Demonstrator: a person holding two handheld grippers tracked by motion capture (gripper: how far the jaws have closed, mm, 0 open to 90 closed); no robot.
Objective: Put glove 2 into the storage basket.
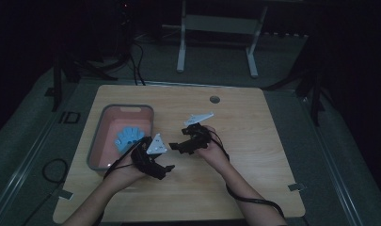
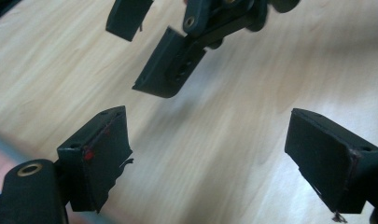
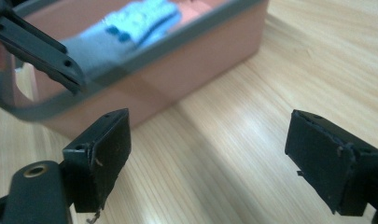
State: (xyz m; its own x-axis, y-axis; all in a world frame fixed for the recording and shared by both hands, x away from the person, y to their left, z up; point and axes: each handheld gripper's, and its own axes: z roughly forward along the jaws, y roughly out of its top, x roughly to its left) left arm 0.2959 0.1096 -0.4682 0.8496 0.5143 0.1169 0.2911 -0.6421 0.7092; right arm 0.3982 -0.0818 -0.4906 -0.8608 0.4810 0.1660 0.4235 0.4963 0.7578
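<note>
A pink bin with a grey rim (image 1: 97, 141) stands on the left of the wooden table, and a light blue soft item (image 1: 129, 136) lies in it. My left gripper (image 1: 165, 168) hovers just right of the bin's near corner, open and empty. My right gripper (image 1: 178, 141) faces it from the right, a short gap away, also open and empty. In the left gripper view my own jaws (image 2: 210, 135) stand wide over bare wood, with the right gripper (image 2: 147, 44) ahead. The right gripper view (image 3: 210, 135) shows the bin wall (image 3: 177, 74) and the blue item (image 3: 135, 21) beyond.
The wooden table (image 1: 254, 179) has a round cable hole (image 1: 215, 99) near its far edge. A white metal frame (image 1: 216, 28) stands on the floor behind the table. Cables trail from both grippers over the near edge. The room around is dark.
</note>
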